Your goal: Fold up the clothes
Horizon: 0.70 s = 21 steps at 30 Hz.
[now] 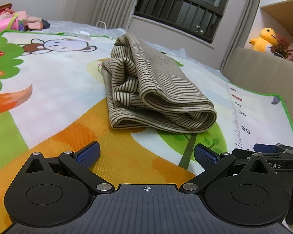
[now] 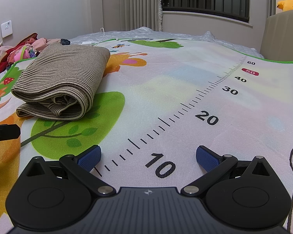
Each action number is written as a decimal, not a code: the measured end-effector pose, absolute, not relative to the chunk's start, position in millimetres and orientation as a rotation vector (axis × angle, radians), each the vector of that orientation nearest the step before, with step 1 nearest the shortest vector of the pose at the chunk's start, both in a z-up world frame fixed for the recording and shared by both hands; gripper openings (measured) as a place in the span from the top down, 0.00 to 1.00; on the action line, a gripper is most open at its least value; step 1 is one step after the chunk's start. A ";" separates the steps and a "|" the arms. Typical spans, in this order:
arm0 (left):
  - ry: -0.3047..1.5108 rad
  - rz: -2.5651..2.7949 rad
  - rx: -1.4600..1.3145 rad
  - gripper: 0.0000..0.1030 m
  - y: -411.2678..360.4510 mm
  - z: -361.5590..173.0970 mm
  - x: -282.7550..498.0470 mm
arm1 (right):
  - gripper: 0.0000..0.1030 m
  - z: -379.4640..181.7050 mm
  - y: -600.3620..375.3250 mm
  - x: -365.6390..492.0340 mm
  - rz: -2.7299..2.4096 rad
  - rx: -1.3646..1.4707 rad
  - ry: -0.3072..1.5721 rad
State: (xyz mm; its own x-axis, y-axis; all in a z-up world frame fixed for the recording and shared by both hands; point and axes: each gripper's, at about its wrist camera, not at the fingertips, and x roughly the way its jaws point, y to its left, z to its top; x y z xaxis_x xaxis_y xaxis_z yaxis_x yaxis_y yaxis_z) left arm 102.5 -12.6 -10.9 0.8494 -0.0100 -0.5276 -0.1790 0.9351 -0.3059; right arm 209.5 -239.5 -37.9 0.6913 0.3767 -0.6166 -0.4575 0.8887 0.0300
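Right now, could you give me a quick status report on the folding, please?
Left gripper open, empty. Right gripper open, empty. Striped garment folded on the play mat, untouched. Nothing between grippers and garment.

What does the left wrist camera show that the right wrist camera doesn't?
Only the left wrist view shows the printed bear and the right gripper at its edge. Only the right wrist view shows a wall switch and the ruler's 10 mark. Both show the folded striped garment on the mat, the clothes pile and the yellow plush.
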 end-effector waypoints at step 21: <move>0.535 0.101 -0.326 0.00 -17.5 -11.0 99.0 | 0.00 -38.0 -239.1 209.7 0.467 -0.130 0.659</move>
State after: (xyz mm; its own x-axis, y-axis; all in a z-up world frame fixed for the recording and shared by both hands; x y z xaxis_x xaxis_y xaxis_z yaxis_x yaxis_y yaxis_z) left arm 99.0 -17.5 -11.0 0.8568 0.0101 -0.5155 -0.1786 0.9437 -0.2785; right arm 209.7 -239.1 -38.0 0.6915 0.3765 -0.6164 -0.4572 0.8888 0.0300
